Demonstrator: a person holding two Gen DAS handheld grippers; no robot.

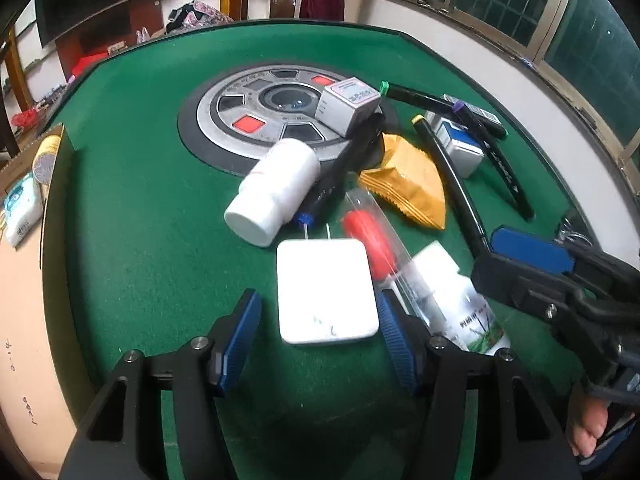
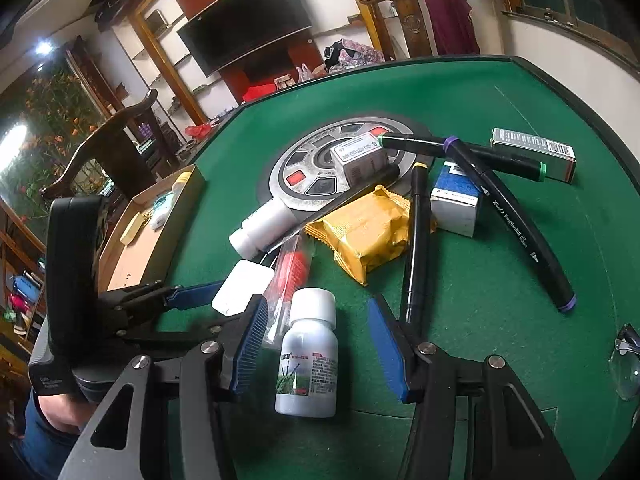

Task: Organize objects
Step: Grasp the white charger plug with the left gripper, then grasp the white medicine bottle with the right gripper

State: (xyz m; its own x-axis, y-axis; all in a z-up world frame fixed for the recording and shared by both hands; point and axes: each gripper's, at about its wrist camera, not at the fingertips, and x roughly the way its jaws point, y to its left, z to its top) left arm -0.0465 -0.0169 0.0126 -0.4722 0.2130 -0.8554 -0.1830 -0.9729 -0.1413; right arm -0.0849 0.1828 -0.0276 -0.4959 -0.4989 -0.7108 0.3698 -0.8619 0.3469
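Note:
A white charger (image 1: 326, 290) lies flat on the green table between the open blue pads of my left gripper (image 1: 316, 332), untouched; it also shows in the right wrist view (image 2: 242, 286). A small white labelled bottle (image 2: 310, 354) lies between the open pads of my right gripper (image 2: 316, 346), untouched; it also shows in the left wrist view (image 1: 460, 306). A clear tube with a red part (image 1: 370, 240) lies between charger and bottle. My right gripper also shows in the left wrist view (image 1: 528, 256).
A white pill bottle (image 1: 276, 190), a yellow snack packet (image 2: 370, 232), several black markers (image 2: 516, 216), small boxes (image 2: 456, 196) and a long box (image 2: 534, 154) crowd the table's round centre panel (image 1: 248, 120). A cardboard tray (image 2: 136, 240) holding a few items sits at the left edge.

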